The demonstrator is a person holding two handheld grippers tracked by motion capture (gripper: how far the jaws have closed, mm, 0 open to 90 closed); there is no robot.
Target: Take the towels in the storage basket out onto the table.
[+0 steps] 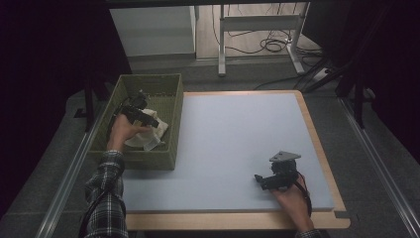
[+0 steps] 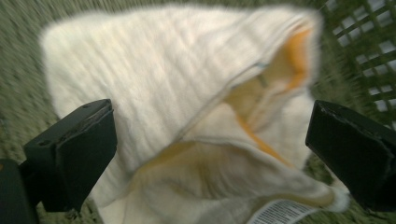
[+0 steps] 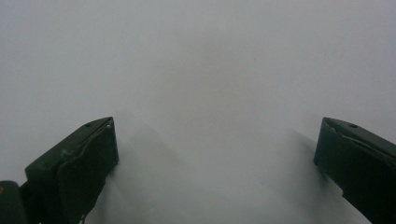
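Note:
A cream-white cloth [image 1: 148, 133] with an orange lining [image 2: 261, 144] and a barcode label lies crumpled in the green woven basket [image 1: 171, 114] at the table's left. My left gripper [image 1: 141, 116] hovers inside the basket just over the cloth, and in the left gripper view [image 2: 210, 140] its jaws stand wide apart on either side of the cloth without closing on it. My right gripper [image 1: 265, 181] rests low over the grey mat [image 1: 237, 134] near the front right; its jaws [image 3: 215, 154] are spread with only bare mat between them.
The mat covers a wooden table [image 1: 233, 220] whose edge shows at the front and right. Beyond the table stand a white desk frame [image 1: 257, 29] with cables on the floor and dark curtains on both sides.

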